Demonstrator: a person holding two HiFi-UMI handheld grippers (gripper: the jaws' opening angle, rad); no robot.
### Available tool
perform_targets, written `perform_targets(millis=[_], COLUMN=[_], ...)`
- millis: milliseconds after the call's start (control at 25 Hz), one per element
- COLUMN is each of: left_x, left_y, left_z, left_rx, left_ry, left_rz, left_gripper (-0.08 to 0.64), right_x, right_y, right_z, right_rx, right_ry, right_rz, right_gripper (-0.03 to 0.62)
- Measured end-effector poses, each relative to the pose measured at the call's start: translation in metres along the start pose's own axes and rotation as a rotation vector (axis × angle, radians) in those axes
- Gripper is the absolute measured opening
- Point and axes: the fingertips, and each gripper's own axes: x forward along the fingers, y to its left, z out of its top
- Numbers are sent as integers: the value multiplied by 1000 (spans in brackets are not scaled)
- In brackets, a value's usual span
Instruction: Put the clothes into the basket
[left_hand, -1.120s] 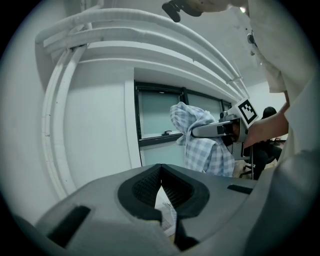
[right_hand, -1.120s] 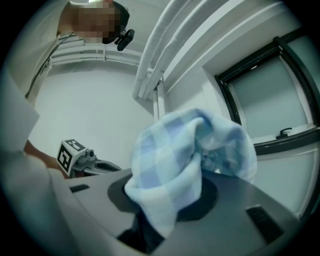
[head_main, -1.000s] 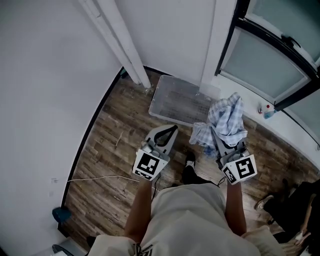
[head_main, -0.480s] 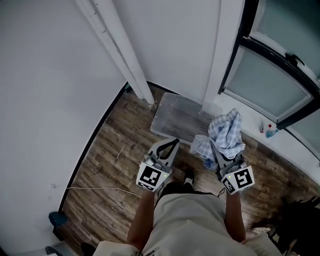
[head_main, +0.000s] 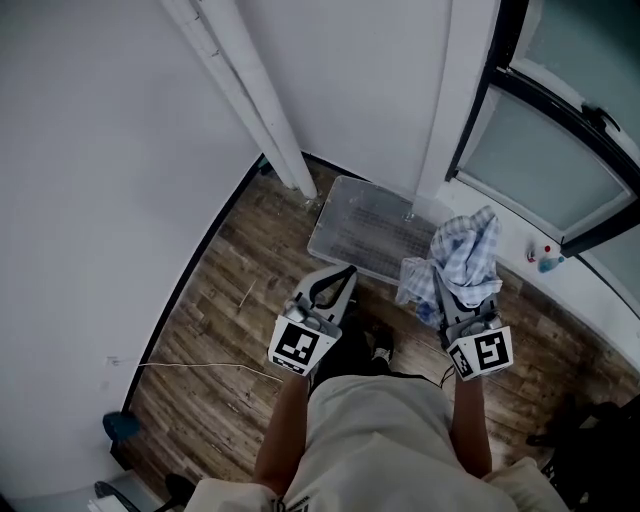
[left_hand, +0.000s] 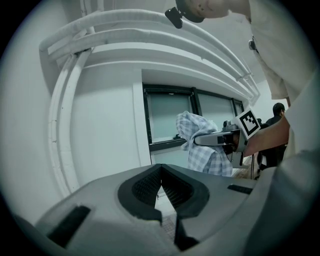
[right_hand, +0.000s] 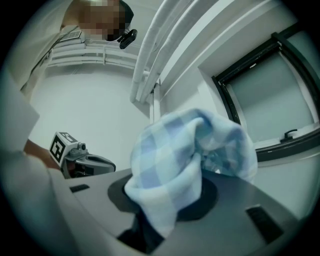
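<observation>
A blue-and-white checked cloth (head_main: 462, 250) is bunched over my right gripper (head_main: 452, 283), which is shut on it, and its folds hide the fingertips. In the right gripper view the cloth (right_hand: 190, 150) fills the space between the jaws. It hangs above the floor at the near right corner of the pale mesh basket (head_main: 365, 225), which stands against the wall. My left gripper (head_main: 347, 272) is shut and holds nothing, its tips meeting just in front of the basket's near edge. The left gripper view shows its own tips (left_hand: 160, 167) touching, with the cloth (left_hand: 205, 145) off to the right.
A white slanting pipe (head_main: 260, 110) runs down to the floor left of the basket. A dark-framed window (head_main: 560, 140) with a small bottle (head_main: 548, 262) on its sill lies to the right. A thin cable (head_main: 200, 368) crosses the wood floor at left. The person's shoe (head_main: 380, 350) is between the grippers.
The right gripper with the cloth has drifted a little to the right beside the basket. The left gripper has stayed about where it was. Both grips are the same.
</observation>
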Motion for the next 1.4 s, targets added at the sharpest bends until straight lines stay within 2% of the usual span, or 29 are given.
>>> perform_targets(millis=[160,280,560,1080,1200,1400], left_x=[9,20,40,66,77,98], left_y=[10,17,38,90,101,121], left_z=[-2,4,11,-4,-1,2], left_rx=[-1,-39,-67,-52,-59,-61], left_ry=[-1,-20,-46,-22,-29,-34], left_rz=[-21,-31,-66,-83,-88,-104], left_gripper=[12,12,12,12,12,12], right_x=[9,18,38,95,111,139], right_y=[-3,-7,-10,-32,-38,-47], right_z=[-1,1,1,7,1,-6], right_rx=[-2,-23,-45,-120,-166,-184], right_ry=[4,14,31,50,88,129], right_rz=[-9,-25,-52,-15,-2,30], right_gripper=[126,126,126,126,126,126])
